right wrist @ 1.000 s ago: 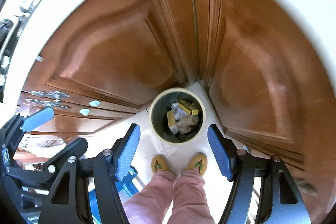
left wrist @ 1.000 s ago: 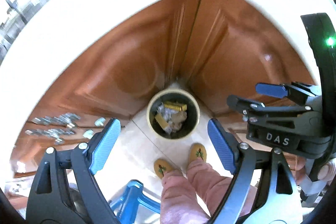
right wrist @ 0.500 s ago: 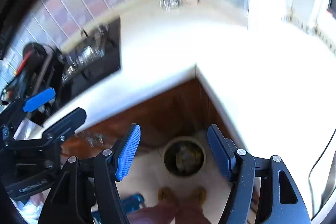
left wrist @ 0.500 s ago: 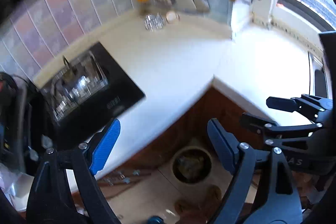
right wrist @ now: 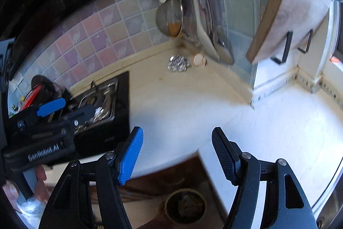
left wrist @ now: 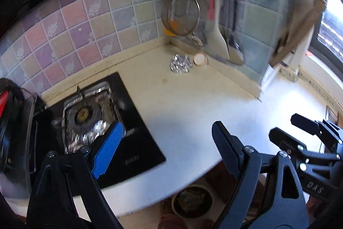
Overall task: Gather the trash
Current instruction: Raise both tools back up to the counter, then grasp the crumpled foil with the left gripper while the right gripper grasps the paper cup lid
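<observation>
A crumpled foil ball (left wrist: 180, 63) and an eggshell (left wrist: 199, 59) lie in the far corner of the white counter (left wrist: 186, 104); both also show in the right wrist view, foil (right wrist: 178, 63) and eggshell (right wrist: 199, 59). A round trash bin (left wrist: 192, 201) with trash inside stands on the floor below the counter edge, also in the right wrist view (right wrist: 185, 205). My left gripper (left wrist: 167, 147) is open and empty above the counter. My right gripper (right wrist: 176, 153) is open and empty, to the right of the left one.
A black gas stove (left wrist: 100, 121) with a foil-lined burner sits on the left. Utensils and a strainer (left wrist: 182, 14) hang on the tiled wall above the corner. A cutting board (right wrist: 285, 3) leans at the right. Brown cabinet doors (right wrist: 171, 173) are under the counter.
Both grippers have tilted up from the trash bin on the floor to face the counter and its far corner. Both stay open and empty.
</observation>
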A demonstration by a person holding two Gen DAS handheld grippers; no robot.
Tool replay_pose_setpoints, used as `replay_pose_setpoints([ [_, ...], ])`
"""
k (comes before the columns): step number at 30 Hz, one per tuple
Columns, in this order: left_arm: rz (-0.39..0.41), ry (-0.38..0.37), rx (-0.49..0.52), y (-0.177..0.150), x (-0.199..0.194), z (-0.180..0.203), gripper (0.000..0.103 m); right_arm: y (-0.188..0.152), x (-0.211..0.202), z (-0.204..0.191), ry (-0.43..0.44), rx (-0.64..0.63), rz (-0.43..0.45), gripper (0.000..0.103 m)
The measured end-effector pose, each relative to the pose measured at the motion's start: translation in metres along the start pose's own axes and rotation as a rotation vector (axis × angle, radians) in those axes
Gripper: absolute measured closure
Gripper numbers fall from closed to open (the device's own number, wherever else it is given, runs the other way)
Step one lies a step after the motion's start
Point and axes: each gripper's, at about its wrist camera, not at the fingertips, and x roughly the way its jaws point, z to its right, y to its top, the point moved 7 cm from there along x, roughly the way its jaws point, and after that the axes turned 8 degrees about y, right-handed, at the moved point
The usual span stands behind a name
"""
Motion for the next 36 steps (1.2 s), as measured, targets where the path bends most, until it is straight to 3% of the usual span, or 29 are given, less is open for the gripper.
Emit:
replay_pose_setpoints([
  [6, -0.003, -0.049, 0.024, 0.052, 0.082, 0.007, 0.02, 0.048, 0.075, 0.032, -0.077, 0.04, 0.038, 0.035],
  [12, -0.052, -0.118, 0.035, 0.105, 0.201, 0.023, 0.02, 0.1, 0.18, 0.068, -0.131, 0.139, 0.073, 0.035],
  [20, -0.129, -0.185, -0.01, 0.125, 0.333, 0.049, 0.02, 0.123, 0.304, 0.117, -0.202, 0.254, 0.085, 0.037],
  [25, -0.148, -0.23, -0.043, 0.124, 0.365, 0.06, 0.02, 0.117, 0.338, 0.124, -0.226, 0.246, 0.07, 0.037],
  [36, -0.159, -0.279, -0.094, 0.129, 0.41, 0.075, 0.02, 0.115, 0.364, 0.126, -0.234, 0.239, 0.073, 0.037],
])
